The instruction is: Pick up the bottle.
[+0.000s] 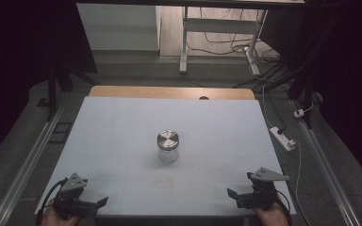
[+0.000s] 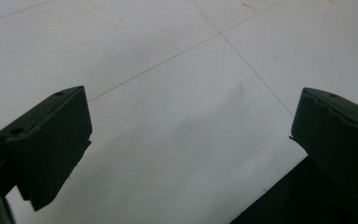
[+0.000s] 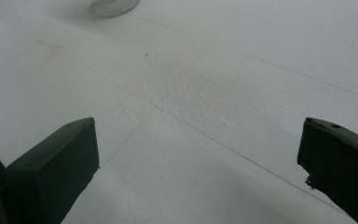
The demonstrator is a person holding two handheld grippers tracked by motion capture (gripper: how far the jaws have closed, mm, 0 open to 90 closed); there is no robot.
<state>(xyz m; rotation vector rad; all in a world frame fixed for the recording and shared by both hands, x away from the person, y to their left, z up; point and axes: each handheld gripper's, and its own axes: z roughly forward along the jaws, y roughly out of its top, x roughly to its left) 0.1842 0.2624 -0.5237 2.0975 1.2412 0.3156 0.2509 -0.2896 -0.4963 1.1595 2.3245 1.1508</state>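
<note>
Your two hands sit at the near edge of the white worktop (image 1: 122,122), the largest thing before you, a pale board scored with thin lines and laid over a wooden table whose far edge shows as a tan strip. Your left claw (image 1: 104,200) rests at the near left corner, pointing inward toward the middle, and in the left gripper view its two black jaws stand wide apart with nothing but bare board between them. Your right claw (image 1: 230,192) rests at the near right corner, also pointing inward, and in the right gripper view its jaws are likewise spread wide and hold nothing. Well apart from both, near the centre of the worktop, stands a small clear glass jar (image 1: 168,147), upright, with a round metal lid (image 1: 168,139) on top. In the right gripper view the base of the jar (image 3: 114,6) shows at the top edge, far ahead of the jaws.
</note>
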